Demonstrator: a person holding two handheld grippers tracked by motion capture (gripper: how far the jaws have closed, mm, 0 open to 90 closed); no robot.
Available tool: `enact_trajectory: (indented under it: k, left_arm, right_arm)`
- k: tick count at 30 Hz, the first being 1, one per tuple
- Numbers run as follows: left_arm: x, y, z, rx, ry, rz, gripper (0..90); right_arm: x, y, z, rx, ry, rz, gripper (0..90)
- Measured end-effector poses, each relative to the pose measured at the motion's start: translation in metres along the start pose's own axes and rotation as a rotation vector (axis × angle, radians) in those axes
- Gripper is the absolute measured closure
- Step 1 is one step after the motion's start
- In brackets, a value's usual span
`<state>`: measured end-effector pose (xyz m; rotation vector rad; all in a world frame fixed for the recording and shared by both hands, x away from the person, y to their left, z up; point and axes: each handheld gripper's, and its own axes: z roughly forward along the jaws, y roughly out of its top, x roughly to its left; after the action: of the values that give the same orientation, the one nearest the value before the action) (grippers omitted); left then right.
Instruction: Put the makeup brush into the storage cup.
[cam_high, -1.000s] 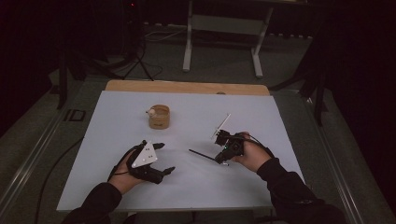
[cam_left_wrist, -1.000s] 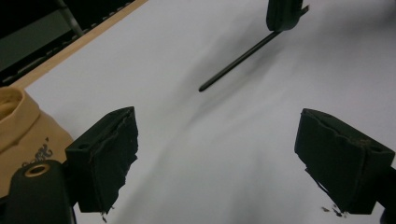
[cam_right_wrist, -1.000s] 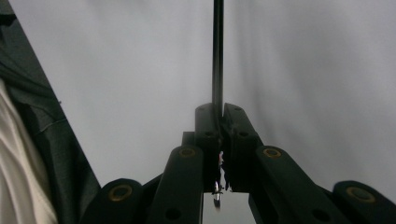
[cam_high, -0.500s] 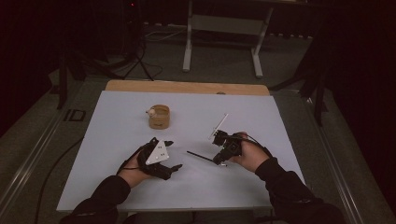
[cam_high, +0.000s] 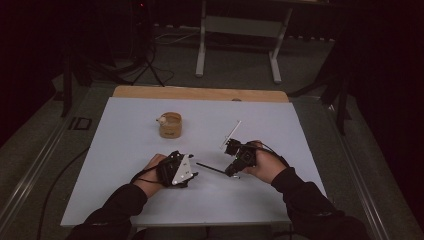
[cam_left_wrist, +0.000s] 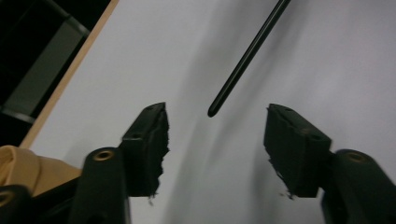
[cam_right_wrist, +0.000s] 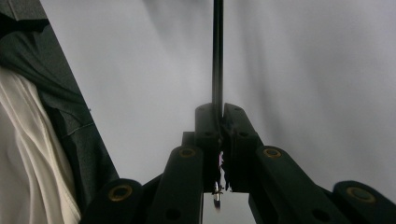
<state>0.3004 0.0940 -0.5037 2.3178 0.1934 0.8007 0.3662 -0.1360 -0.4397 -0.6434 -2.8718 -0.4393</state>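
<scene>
Handover of the black rod, left side closing in.

On the white table (cam_high: 125, 150), my left gripper (cam_high: 192, 176) had shifted right since a second ago, jaws wide apart and empty, bracketing the free tip of the rod (cam_left_wrist: 243, 60); my right gripper (cam_right_wrist: 218, 114) held its other end clamped.

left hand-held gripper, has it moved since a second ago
Yes. In the high view the left hand-held gripper has shifted right, away from the table's left edge and toward the black rod held by the right hand-held gripper. The wooden cup stayed put.
</scene>
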Motion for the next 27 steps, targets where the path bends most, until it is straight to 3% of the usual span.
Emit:
enact_trajectory:
  k: [7,12,16,18,19,25,27]
  left_arm:
    - [-0.002,0.0,0.003,0.02,0.044,0.081,51.4]
    - [-0.003,-0.002,0.006,0.011,0.024,0.132,59.3]
    - [-0.006,-0.003,0.01,0.024,0.02,0.162,64.2]
    - [-0.006,-0.002,0.01,0.051,0.019,0.201,65.3]
    - [-0.007,-0.002,0.011,0.038,0.018,0.189,66.0]
    - [-0.006,0.001,0.012,0.06,0.019,0.301,74.7]
    - [-0.006,0.001,0.012,0.061,0.02,0.314,77.0]
  right_arm:
    - [0.001,0.002,0.001,-0.002,0.013,0.003,85.6]
    - [0.003,0.004,0.001,-0.007,0.027,-0.005,85.6]
    - [0.005,0.006,0.001,0.002,0.023,-0.01,85.6]
    - [0.005,0.007,0.002,0.004,0.028,-0.012,85.6]
    - [0.005,0.007,0.002,0.004,0.024,-0.015,85.6]
    - [0.004,0.009,0.004,0.014,0.027,-0.011,85.6]
    - [0.004,0.009,0.005,0.012,0.027,-0.01,85.6]
